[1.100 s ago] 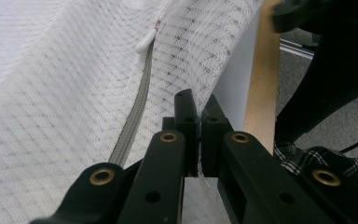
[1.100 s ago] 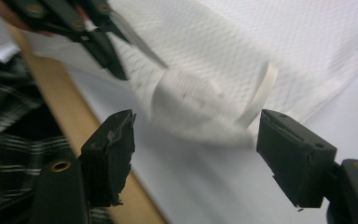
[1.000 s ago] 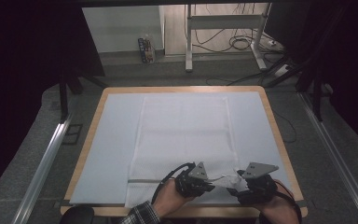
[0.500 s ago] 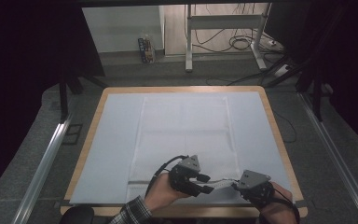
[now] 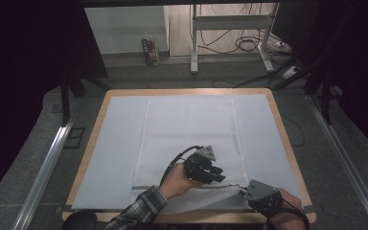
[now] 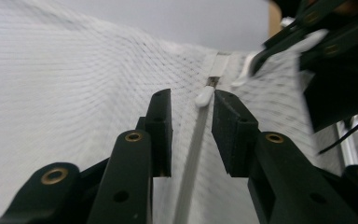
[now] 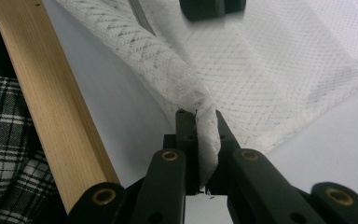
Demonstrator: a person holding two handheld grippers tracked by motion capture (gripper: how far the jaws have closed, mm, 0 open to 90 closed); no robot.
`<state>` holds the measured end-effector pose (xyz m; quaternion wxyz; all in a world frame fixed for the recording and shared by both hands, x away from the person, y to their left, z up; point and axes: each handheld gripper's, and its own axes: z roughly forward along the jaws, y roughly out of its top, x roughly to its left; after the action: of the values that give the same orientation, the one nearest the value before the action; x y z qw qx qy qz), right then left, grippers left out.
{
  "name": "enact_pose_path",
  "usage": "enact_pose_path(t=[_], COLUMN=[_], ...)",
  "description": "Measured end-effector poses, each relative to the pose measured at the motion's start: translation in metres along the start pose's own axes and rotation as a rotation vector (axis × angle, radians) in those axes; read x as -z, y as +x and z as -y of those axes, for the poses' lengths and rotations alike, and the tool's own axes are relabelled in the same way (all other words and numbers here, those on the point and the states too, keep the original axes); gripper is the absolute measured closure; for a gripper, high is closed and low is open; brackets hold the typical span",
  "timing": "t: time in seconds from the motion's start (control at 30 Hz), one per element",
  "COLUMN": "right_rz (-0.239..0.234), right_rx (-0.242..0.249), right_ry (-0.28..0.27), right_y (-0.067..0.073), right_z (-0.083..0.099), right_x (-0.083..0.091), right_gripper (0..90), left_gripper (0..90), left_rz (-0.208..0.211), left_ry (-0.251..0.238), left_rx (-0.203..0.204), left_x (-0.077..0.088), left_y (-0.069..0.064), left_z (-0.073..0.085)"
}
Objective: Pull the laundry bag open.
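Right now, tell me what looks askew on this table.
The white mesh bag lies flat except its near right corner, bunched and lifted where the right hand-held gripper pinches it. The zipper pull sits between the left hand-held gripper's open jaws, ungripped.

Wooden-rimmed table at centre; small carton on the floor at twelve o'clock, white stand and cables at one.

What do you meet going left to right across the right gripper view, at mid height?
Plaid sleeve → wooden table edge → white mat → right gripper pinching the mesh bag
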<state>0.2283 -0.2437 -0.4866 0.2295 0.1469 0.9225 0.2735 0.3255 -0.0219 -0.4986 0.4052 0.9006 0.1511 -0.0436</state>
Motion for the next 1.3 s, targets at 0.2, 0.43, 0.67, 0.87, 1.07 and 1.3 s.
enact_pose_path(t=[0.2,0.43,0.67,0.87,1.07,1.3], right_rz=[0.0,0.002,0.009,0.014,0.014,0.008], right_rx=[0.002,-0.001,-0.008,-0.005,-0.009,-0.02], right_ry=[-0.004,-0.016,-0.031,-0.029,-0.027,-0.028], right_y=[0.001,0.0,0.0,0.001,0.0,-0.001], right_z=[0.001,0.001,0.0,-0.001,0.0,0.001], right_x=[0.0,0.001,0.003,0.002,0.002,0.004], right_gripper=[85.6,85.6,85.8,86.0,86.2,86.3], left_gripper=[66.8,63.0,64.5,72.8,82.9,87.0], left_rz=[-0.006,-0.05,-0.066,-0.05,-0.039,-0.026], left_ry=[0.063,0.091,0.117,0.128,0.115,0.1], left_rx=[-0.052,-0.124,-0.172,-0.206,-0.203,-0.203], left_x=[-0.023,-0.032,-0.039,-0.046,-0.045,-0.036], left_y=[-0.004,-0.01,-0.015,-0.016,-0.014,-0.01], left_z=[-0.001,-0.004,-0.008,-0.009,-0.011,-0.009])
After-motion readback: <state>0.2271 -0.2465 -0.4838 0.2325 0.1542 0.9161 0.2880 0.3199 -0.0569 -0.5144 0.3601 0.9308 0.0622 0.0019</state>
